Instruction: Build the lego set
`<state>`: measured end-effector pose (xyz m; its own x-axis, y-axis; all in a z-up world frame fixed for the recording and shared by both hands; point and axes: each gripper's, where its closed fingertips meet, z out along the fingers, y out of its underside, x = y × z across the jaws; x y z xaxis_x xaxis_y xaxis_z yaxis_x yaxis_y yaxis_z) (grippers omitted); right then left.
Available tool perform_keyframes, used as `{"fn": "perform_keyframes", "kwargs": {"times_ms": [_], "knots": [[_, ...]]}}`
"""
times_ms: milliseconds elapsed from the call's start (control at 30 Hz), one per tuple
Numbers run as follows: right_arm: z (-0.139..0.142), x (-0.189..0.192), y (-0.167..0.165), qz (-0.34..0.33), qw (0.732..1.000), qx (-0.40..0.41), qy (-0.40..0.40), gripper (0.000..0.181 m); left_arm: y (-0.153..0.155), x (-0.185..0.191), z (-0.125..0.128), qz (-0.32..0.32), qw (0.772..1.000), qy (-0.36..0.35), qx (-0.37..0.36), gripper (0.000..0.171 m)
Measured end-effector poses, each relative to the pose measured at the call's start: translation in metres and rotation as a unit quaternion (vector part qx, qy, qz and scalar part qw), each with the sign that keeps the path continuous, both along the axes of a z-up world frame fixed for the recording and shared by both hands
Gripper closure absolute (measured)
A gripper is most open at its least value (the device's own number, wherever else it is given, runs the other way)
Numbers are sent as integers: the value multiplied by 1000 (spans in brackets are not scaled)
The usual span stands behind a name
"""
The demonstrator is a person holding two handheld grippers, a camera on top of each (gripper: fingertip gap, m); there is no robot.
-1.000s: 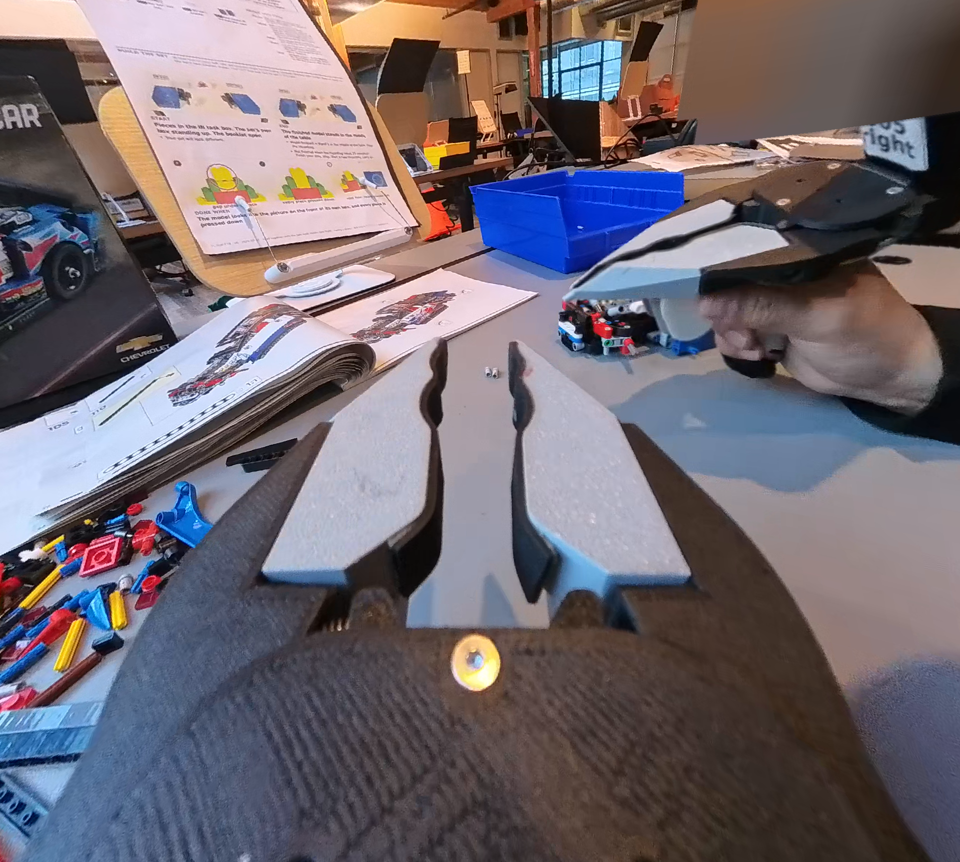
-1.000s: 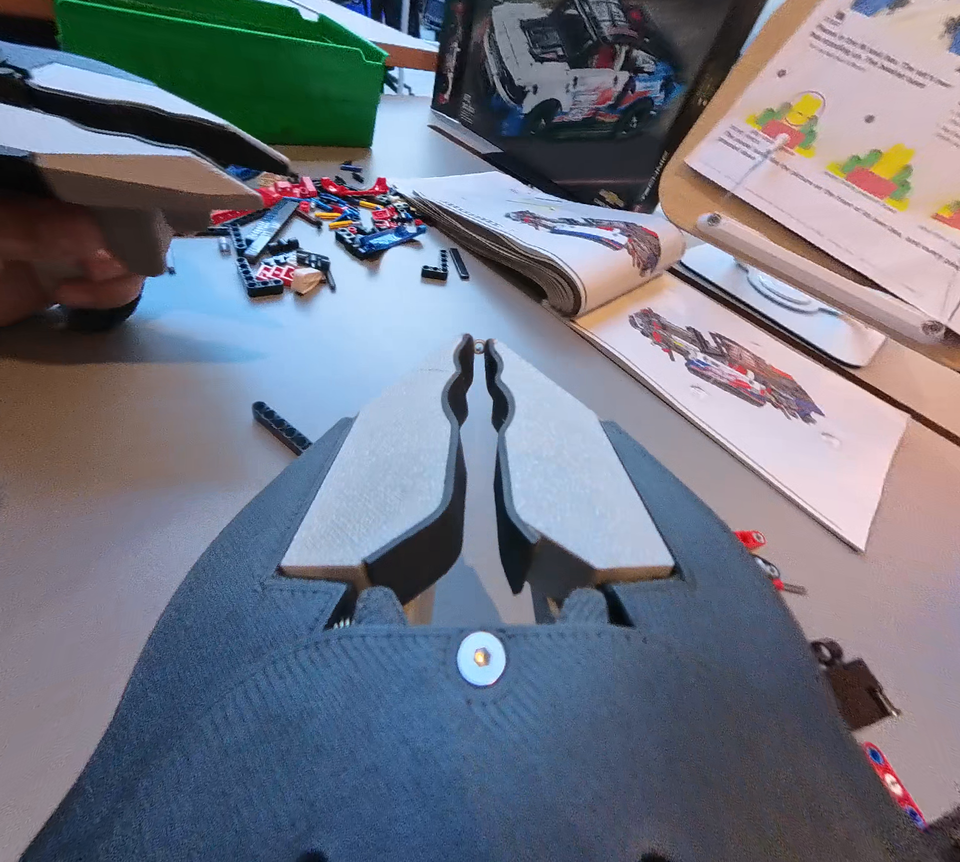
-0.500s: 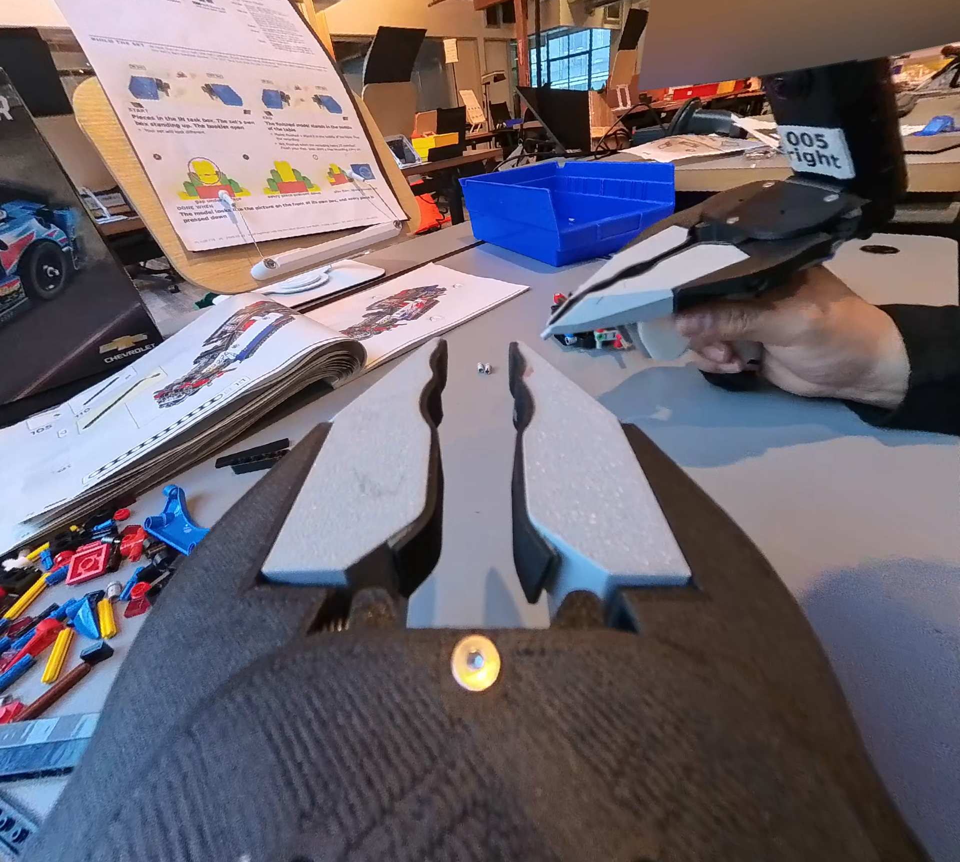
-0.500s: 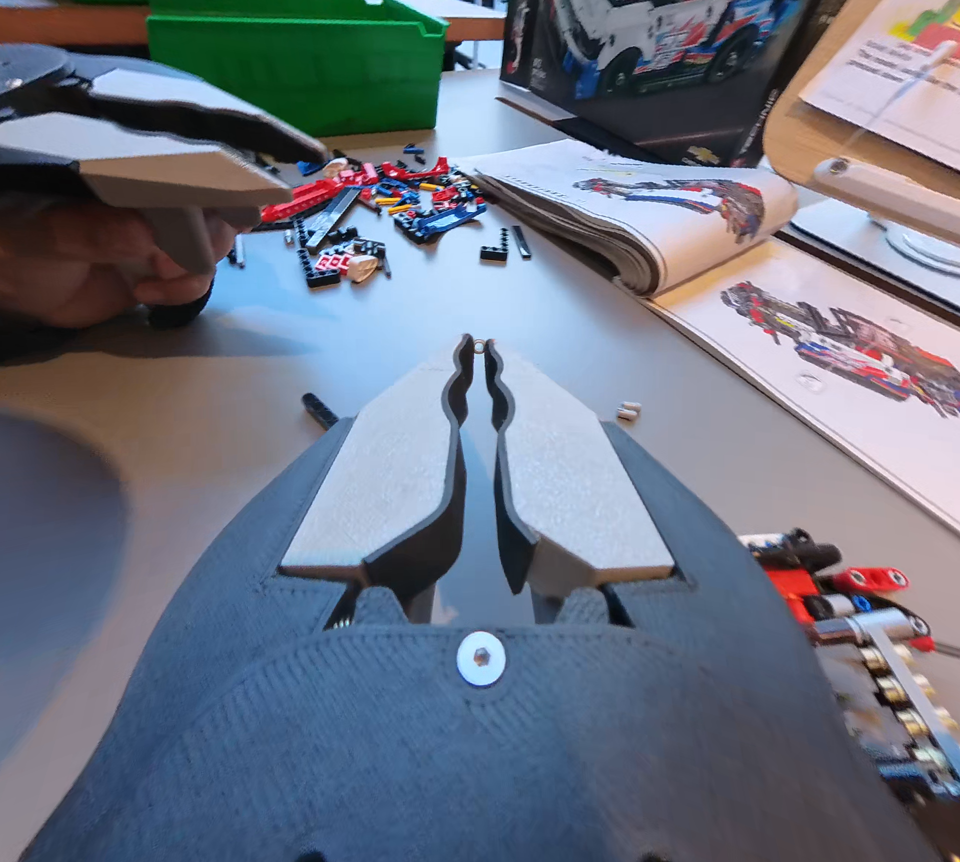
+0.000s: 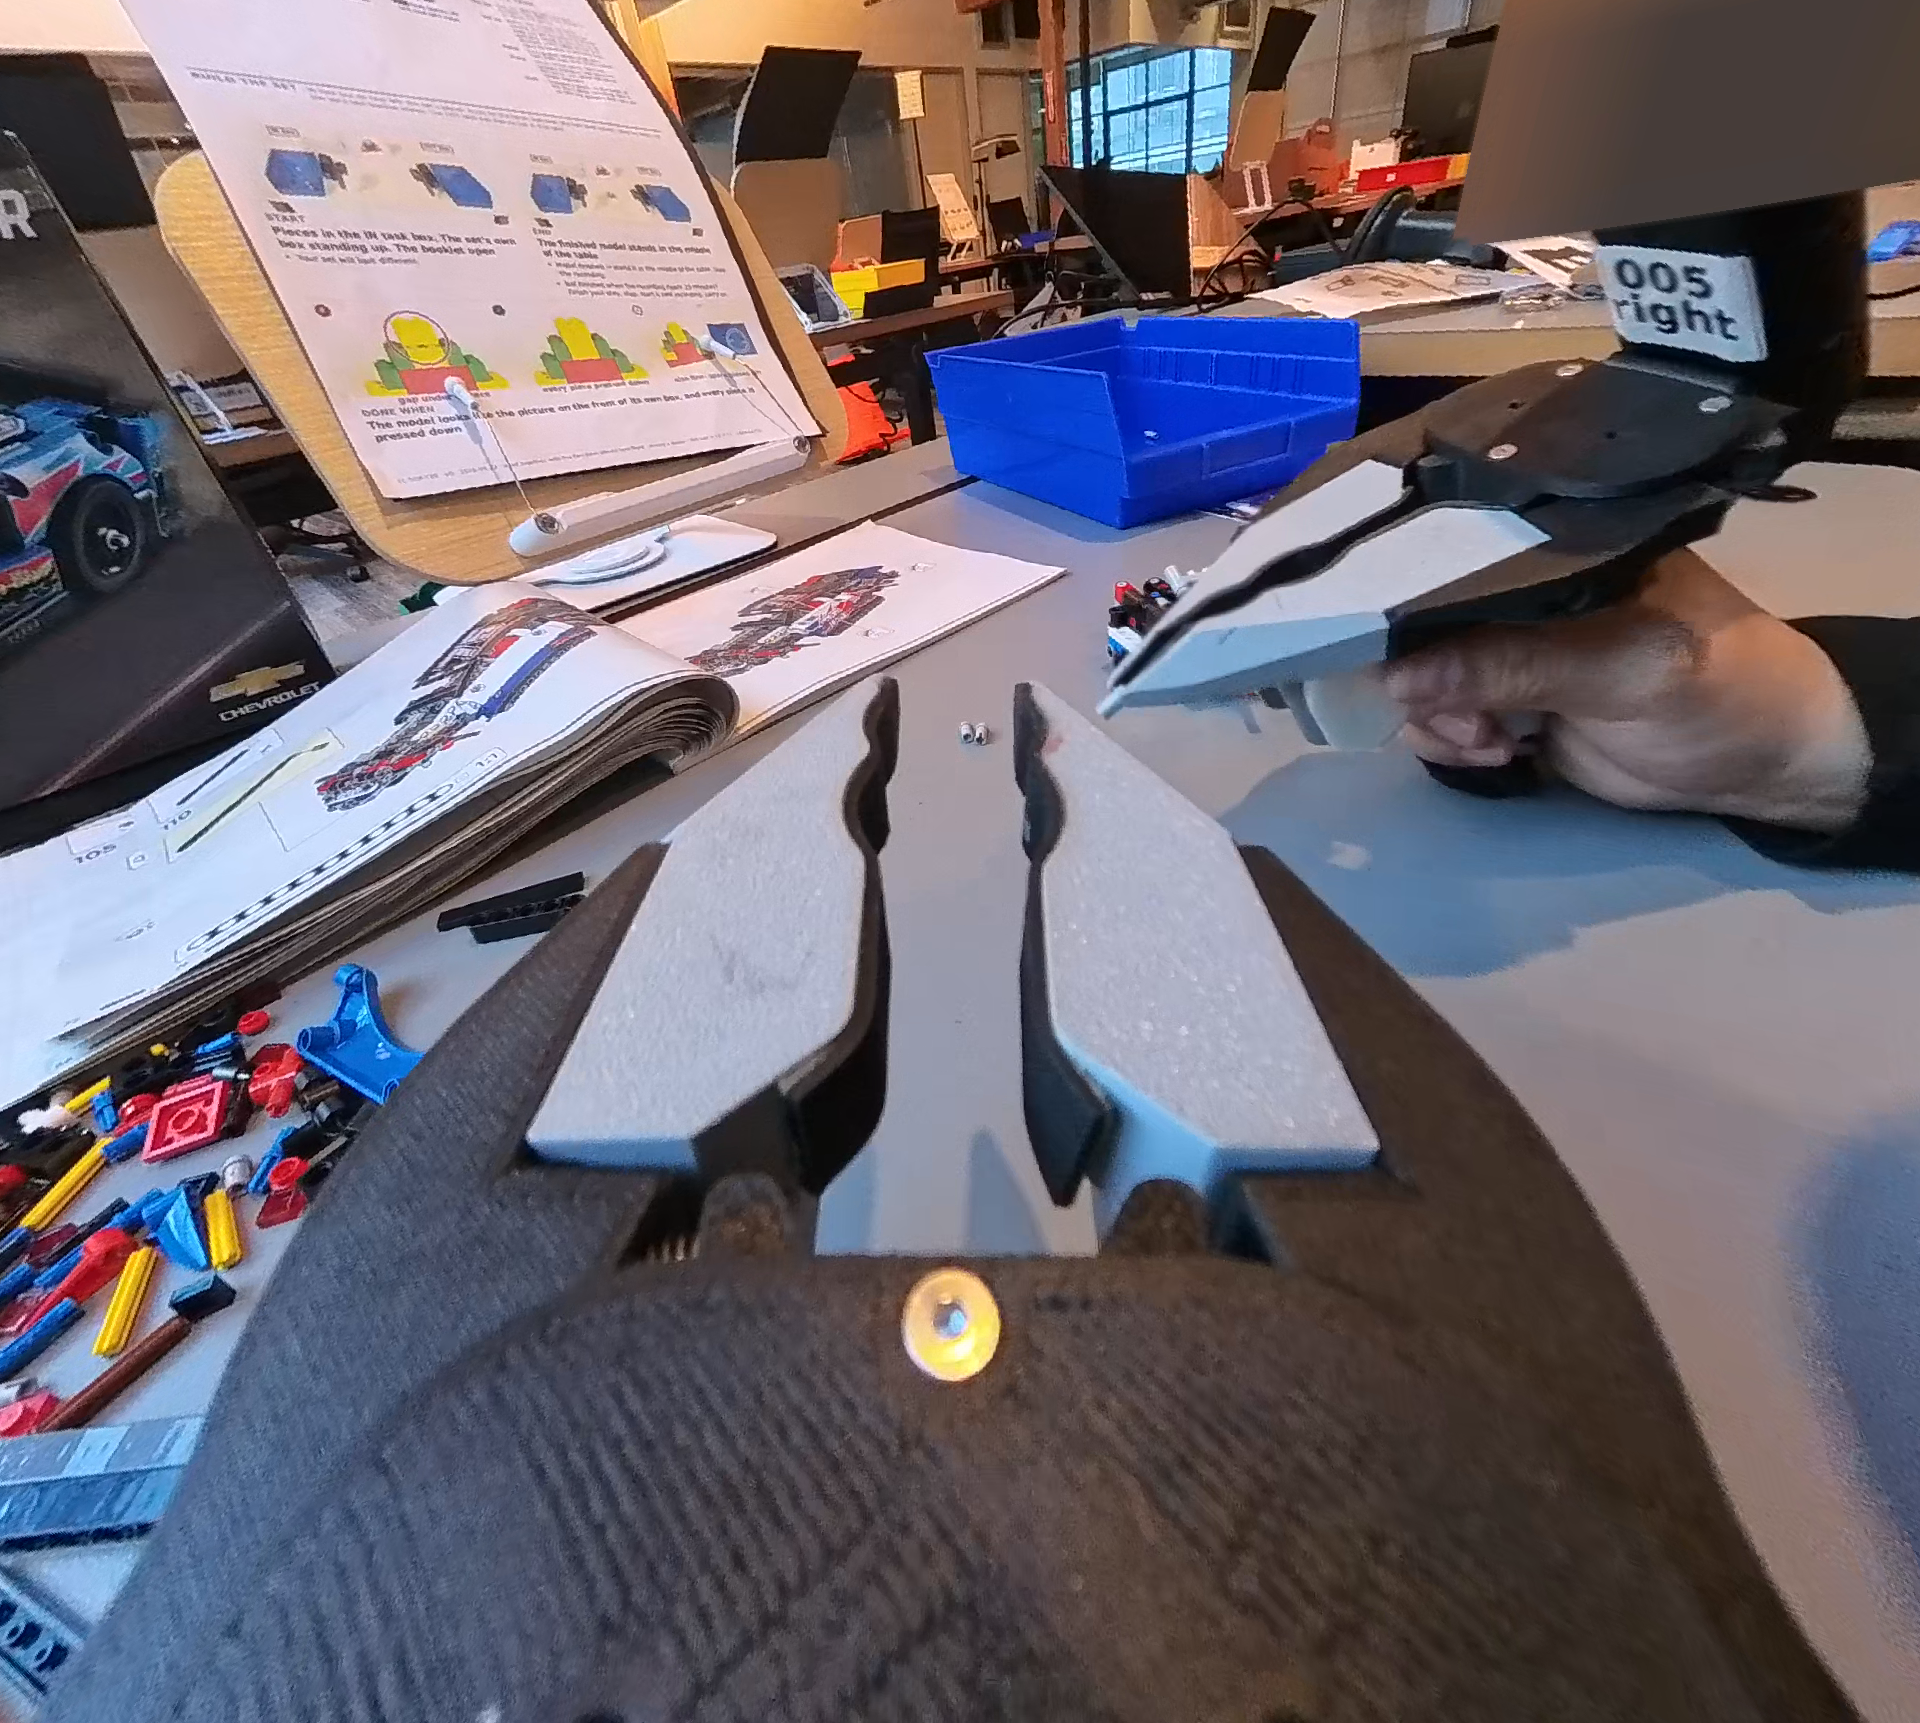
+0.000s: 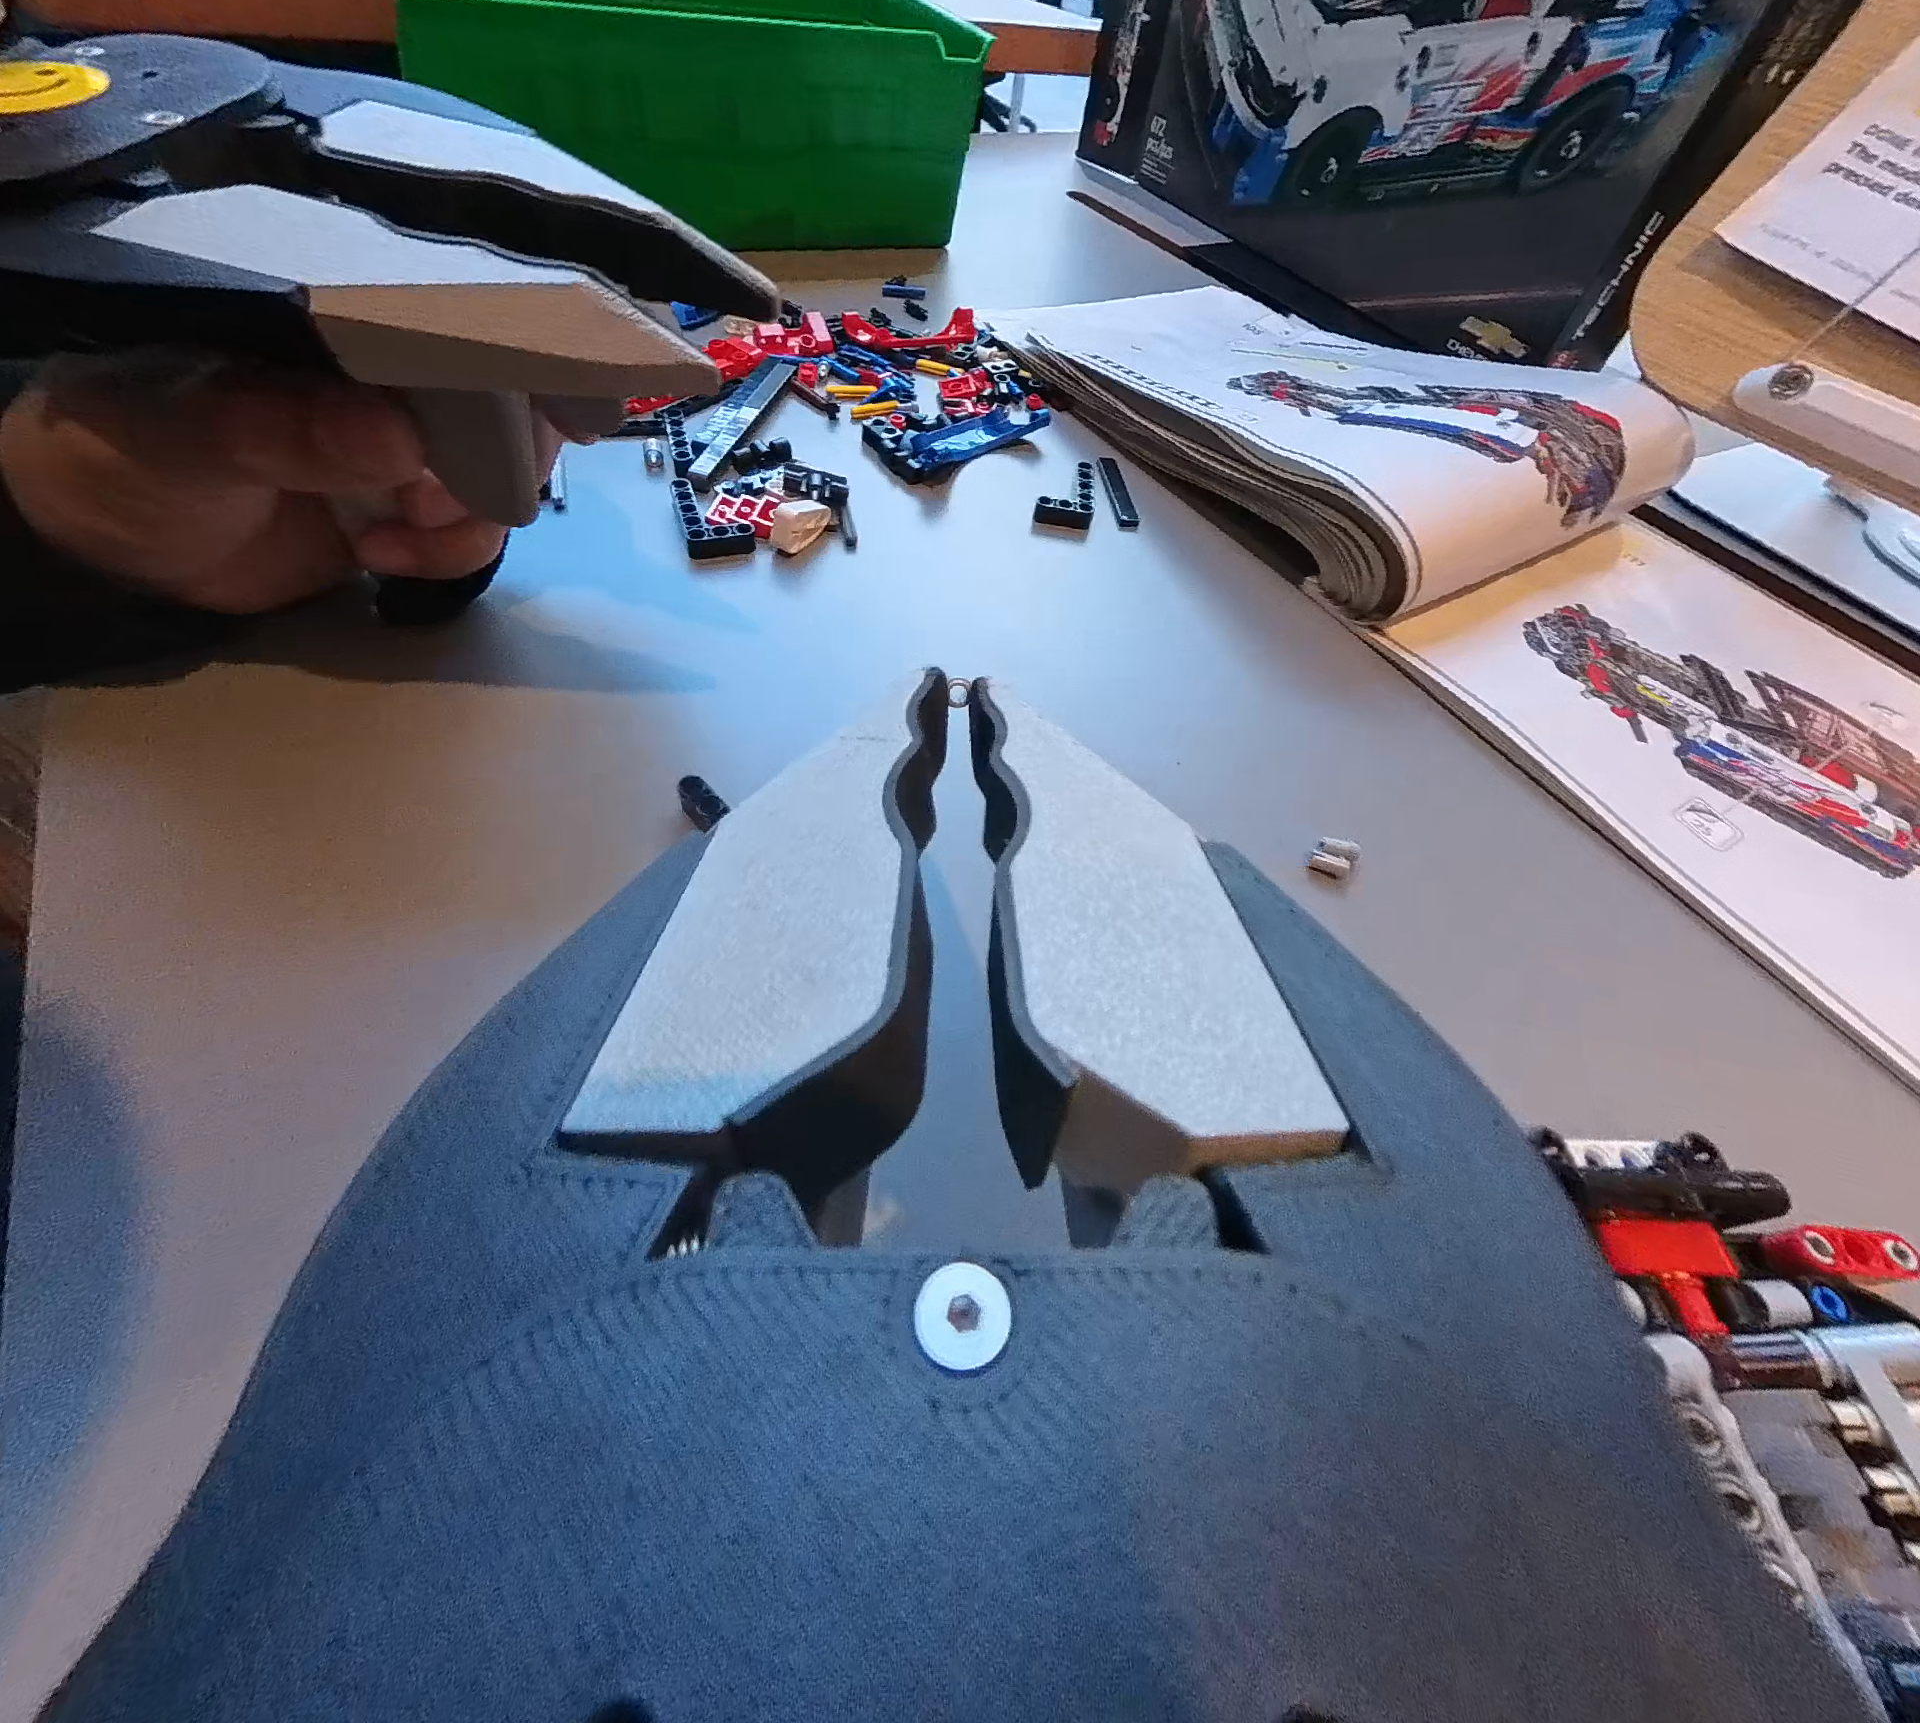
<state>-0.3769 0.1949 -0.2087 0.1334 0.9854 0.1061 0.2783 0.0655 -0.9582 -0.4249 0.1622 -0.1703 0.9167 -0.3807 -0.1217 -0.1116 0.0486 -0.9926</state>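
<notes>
My left gripper (image 5: 954, 705) is open and empty, low over the grey table. A small grey pin (image 5: 974, 731) lies just beyond its fingertips. My right gripper (image 6: 958, 692) is shut on a tiny ring-shaped piece (image 6: 957, 689) at its tips, and it also shows in the left wrist view (image 5: 1122, 691). The left gripper shows in the right wrist view (image 6: 743, 338), above the pile of loose pieces (image 6: 831, 437). The partly built model (image 6: 1725, 1258) lies at my right gripper's lower right. The same grey pin (image 6: 1332, 855) lies right of my right fingers.
The open instruction booklet (image 5: 436, 738) lies to the left, with the set's box (image 6: 1403, 63) and a sheet on a stand (image 5: 436, 219) behind. A blue bin (image 5: 1143, 426) and a green bin (image 6: 675, 84) stand at the table's back. A black beam (image 5: 509, 906) lies near the booklet. My hands' fingertips stand some 8 cm from each other. From my right tips it is roughly 15 cm to the partly built model (image 6: 1725, 1258); from my left, 25 cm.
My right gripper has moved down and toward the left gripper, still holding the tiny piece. The model has come into its view at lower right. My left gripper stays open.
</notes>
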Motion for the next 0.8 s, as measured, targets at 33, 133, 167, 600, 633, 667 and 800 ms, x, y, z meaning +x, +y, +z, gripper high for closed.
{"fn": "perform_keyframes", "kwargs": {"times_ms": [33,133,167,600,633,667,800], "knots": [[-1,-1,-2,3,1000,3,-2,180,0,0,0,0,1000,0,0,153],[-1,-3,-6,8,1000,9,-5,180,0,0,0,-1,1000,-2,-1,153],[-1,-3,-5,7,1000,9,-4,180,1,0,0,-1,1000,-3,-2,153],[19,26,32,-60,995,-41,74,179,-2,46,-83,-139,946,136,-259,127],[20,26,32,-60,995,-38,75,179,-4,48,-95,-145,934,157,-287,128],[21,27,32,-60,995,-36,76,179,-6,48,-106,-147,920,180,-315,134],[25,32,35,-65,994,-30,85,180,2,47,-110,-145,914,157,-344,167]]}}
